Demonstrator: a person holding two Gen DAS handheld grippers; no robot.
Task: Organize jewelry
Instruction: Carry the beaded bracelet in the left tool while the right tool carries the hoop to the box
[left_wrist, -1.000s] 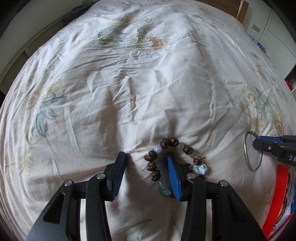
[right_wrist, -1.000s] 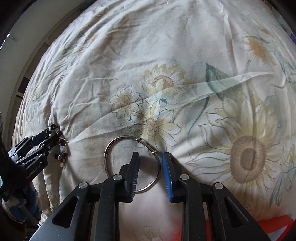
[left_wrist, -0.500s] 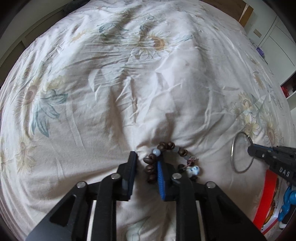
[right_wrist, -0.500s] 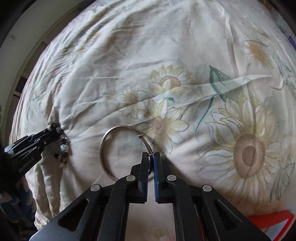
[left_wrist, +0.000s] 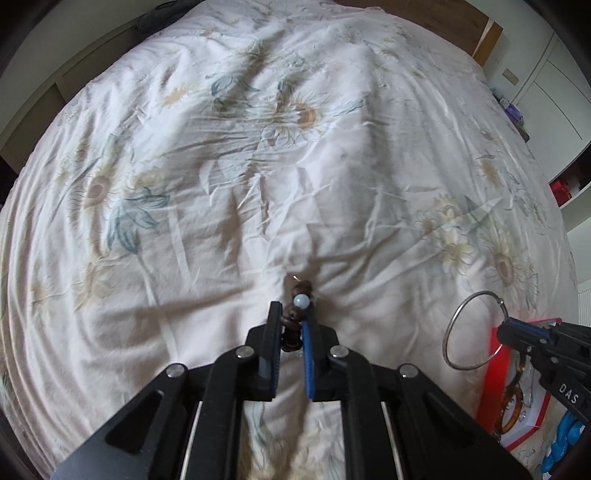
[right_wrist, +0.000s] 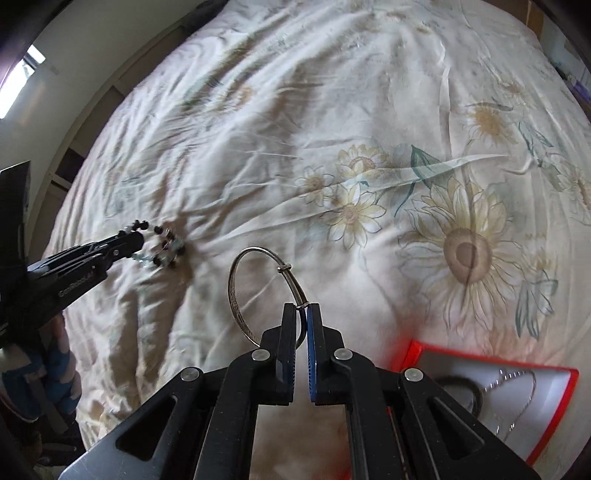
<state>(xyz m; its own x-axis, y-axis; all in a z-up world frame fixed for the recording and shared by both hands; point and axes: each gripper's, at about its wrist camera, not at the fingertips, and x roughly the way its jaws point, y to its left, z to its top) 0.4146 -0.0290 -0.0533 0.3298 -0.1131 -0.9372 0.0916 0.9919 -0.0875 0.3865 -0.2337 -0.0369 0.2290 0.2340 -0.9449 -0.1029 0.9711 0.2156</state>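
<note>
**Desk:** What did the left gripper (left_wrist: 293, 314) have, closest to its camera?

**Photographer:** Its jaws had just been closing and were clenched on the beaded bracelet (left_wrist: 295, 317). Dark brown beads sat pinched between the pads, one pale blue bead (left_wrist: 300, 300) poked up past the fingertips, and the rest of the loop hung on the far side of the jaws, seen from the other camera as a ring dangling at the tip (right_wrist: 159, 245). It was off the bedspread (left_wrist: 258, 184).

**Desk:** And the right gripper (right_wrist: 302, 314)?

**Photographer:** Clamped tight on the silver bangle (right_wrist: 258, 291). The pads gripped the band just below its sliding knot; the hoop stood up and leaned left of the fingers, clear of the fabric.

**Desk:** Where did the two sit relative to each other?

**Photographer:** Apart, the bangle to the right of the bracelet. Beside the right gripper lay the red jewellery box (right_wrist: 554, 413), open, with a thin chain and a dark ring shape inside. Beyond everything spread the creased sunflower print.
</note>
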